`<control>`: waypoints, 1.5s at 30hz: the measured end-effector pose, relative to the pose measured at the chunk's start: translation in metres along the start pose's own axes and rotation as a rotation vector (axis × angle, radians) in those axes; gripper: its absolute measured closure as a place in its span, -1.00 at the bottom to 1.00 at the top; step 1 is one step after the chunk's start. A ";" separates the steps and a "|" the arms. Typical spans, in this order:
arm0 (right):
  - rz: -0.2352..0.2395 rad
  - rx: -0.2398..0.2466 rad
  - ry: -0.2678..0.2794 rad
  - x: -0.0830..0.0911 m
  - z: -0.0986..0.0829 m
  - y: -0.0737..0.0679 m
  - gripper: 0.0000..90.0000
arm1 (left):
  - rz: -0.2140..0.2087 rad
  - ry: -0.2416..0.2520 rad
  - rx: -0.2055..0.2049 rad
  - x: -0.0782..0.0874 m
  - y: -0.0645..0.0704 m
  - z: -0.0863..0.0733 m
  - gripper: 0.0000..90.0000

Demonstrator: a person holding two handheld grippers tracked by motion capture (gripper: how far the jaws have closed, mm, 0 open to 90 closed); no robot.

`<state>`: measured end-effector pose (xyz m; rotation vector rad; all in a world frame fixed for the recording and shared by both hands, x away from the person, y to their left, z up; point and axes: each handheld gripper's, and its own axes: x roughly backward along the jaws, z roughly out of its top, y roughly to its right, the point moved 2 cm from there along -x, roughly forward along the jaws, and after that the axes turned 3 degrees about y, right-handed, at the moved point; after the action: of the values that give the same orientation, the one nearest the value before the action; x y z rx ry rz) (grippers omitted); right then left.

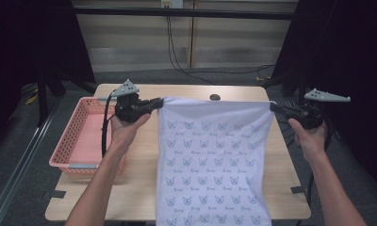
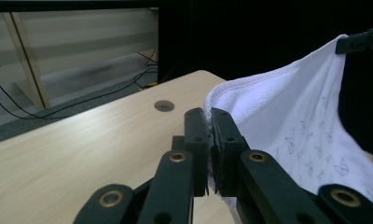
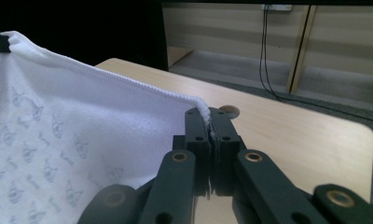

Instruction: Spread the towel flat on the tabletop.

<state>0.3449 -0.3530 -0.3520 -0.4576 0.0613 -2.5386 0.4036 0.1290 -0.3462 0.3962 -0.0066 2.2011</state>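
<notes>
The white patterned towel [image 1: 214, 165] hangs spread above the counter [image 1: 135, 188], right of the pink basket [image 1: 83, 136]; left gripper [image 1: 154, 103] and right gripper [image 1: 277, 108] each pinch a top corner, probably to stretch it flat for folding.

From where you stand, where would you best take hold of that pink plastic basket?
Probably the pink plastic basket by its near short rim, where a grey strip sits. Come from above: it sits upright and open-topped on the wooden table, and the rim looks thin enough to pinch.

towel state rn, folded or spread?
Spread. The towel hangs as one flat sheet, top edge stretched between the left gripper and right gripper, each clamped on a top corner.
</notes>
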 end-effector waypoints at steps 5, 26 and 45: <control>-0.007 -0.001 0.015 -0.024 0.023 0.012 0.96 | 0.055 -0.021 0.000 -0.018 -0.024 0.016 0.92; -0.010 -0.055 -0.127 -0.044 -0.047 0.012 0.17 | -0.049 -0.136 0.057 -0.030 0.007 -0.051 0.32; 0.128 0.066 -0.428 -0.048 -0.157 -0.057 0.09 | -0.097 -0.458 -0.034 -0.048 0.047 -0.168 0.27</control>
<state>0.3007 -0.2873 -0.5071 -0.9269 -0.1473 -2.2603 0.3472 0.0870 -0.5134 0.8546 -0.2668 1.9692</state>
